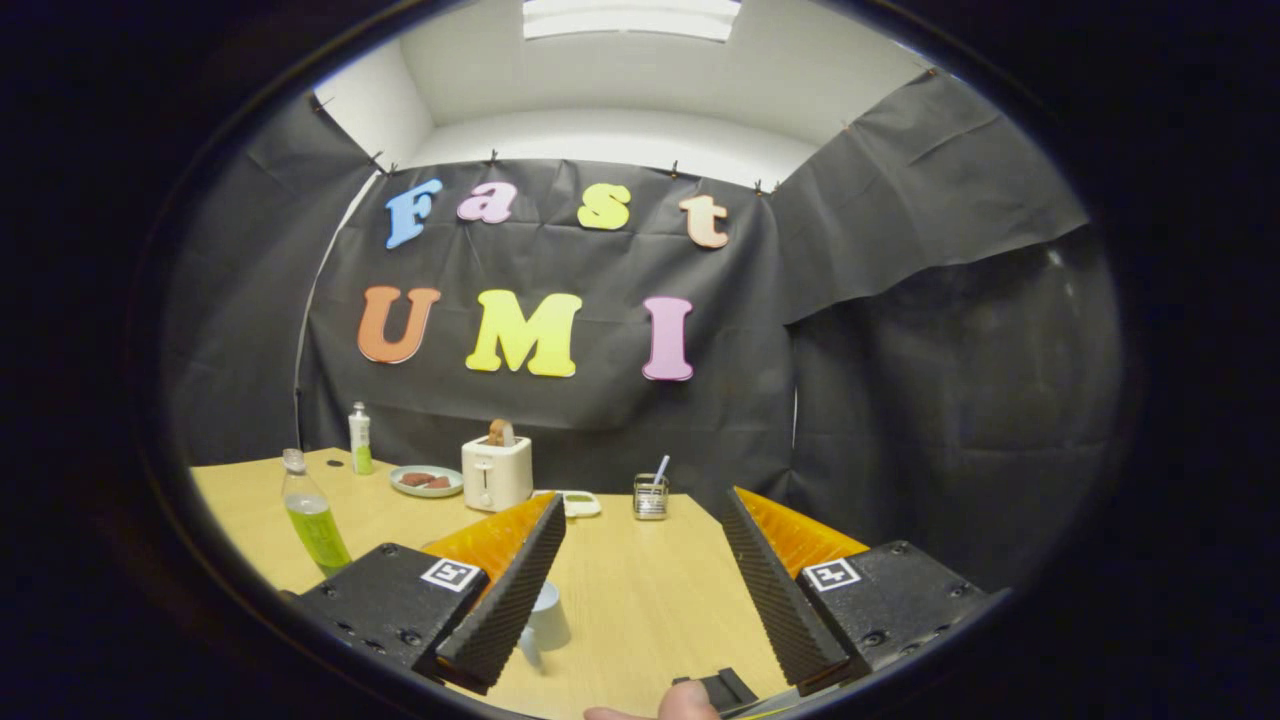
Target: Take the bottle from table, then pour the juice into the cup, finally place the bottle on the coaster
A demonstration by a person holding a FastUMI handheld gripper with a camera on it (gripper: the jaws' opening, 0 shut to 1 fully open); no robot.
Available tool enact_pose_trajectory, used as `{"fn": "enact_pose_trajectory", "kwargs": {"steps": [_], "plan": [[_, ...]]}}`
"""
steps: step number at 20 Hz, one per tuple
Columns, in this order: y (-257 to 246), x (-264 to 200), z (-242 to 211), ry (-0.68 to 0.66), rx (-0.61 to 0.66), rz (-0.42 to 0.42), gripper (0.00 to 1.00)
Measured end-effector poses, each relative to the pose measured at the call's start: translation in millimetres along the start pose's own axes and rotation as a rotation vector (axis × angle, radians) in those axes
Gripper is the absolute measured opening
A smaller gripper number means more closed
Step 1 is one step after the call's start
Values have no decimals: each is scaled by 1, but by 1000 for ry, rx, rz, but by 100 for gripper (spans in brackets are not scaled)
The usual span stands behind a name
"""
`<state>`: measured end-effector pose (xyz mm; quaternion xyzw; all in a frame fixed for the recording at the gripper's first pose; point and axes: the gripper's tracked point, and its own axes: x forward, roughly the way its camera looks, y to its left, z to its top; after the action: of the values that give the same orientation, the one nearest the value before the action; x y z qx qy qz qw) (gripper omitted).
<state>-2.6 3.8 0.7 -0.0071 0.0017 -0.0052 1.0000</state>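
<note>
A clear bottle [312, 520] with green juice stands upright on the wooden table [640, 590], well off to the left of my left finger. A pale cup [546, 615] sits on the table just behind the left finger, partly hidden by it. My gripper [640, 510] is open, held above the table, with only bare tabletop between its fingers. I cannot make out a coaster.
Along the back of the table stand a white bottle with a green base [360, 440], a plate with food [427, 481], a white toaster [497, 472] with toast in it, a small white dish [580, 503] and a glass holder [651, 496]. A fingertip [688, 703] shows below the gripper.
</note>
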Motion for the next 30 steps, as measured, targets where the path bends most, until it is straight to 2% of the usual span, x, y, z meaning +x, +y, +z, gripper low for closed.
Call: {"fn": "enact_pose_trajectory", "kwargs": {"steps": [30], "plan": [[32,-4,-3,17,-2,30,100]]}}
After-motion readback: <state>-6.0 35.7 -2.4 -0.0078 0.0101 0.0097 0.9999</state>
